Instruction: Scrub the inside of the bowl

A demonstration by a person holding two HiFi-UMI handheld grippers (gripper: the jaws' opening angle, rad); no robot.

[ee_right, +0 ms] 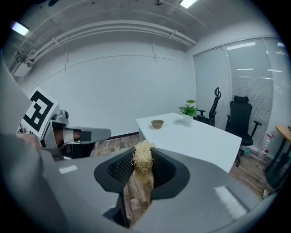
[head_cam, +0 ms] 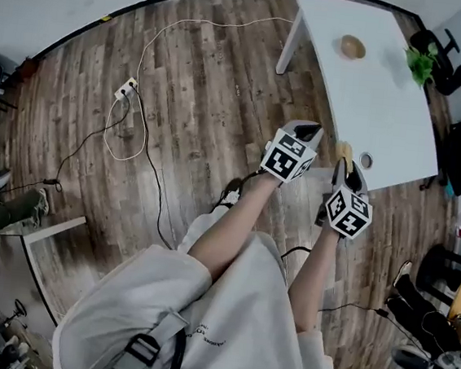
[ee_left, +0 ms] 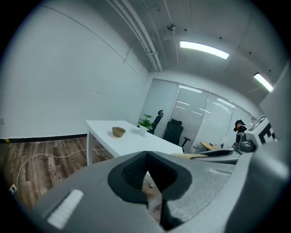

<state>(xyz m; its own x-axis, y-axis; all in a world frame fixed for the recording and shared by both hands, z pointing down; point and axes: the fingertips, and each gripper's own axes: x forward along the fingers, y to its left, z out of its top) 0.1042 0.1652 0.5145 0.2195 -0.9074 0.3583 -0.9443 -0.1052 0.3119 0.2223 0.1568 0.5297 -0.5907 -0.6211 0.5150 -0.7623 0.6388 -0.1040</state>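
The scrubbing hasn't begun. The white table (head_cam: 371, 96) is ahead of you, and the small tan bowl (head_cam: 352, 47) sits untouched towards its far end, well apart from both tools. Your right gripper (ee_right: 142, 175) is clenched on a wad of pale fibre scrubber (ee_right: 143, 157), so the tool is ready. Your left gripper (ee_left: 146, 157) has its jaws together on nothing. Left to do, as I judge it: step in, steady the bowl and work the scrubber round its inside.

On the wooden floor (head_cam: 200, 86) a white cable (head_cam: 142, 129) runs to a power strip (head_cam: 127, 89), off to your left. A potted plant (head_cam: 421, 62) stands near the bowl, and nothing lies between you and the bowl.
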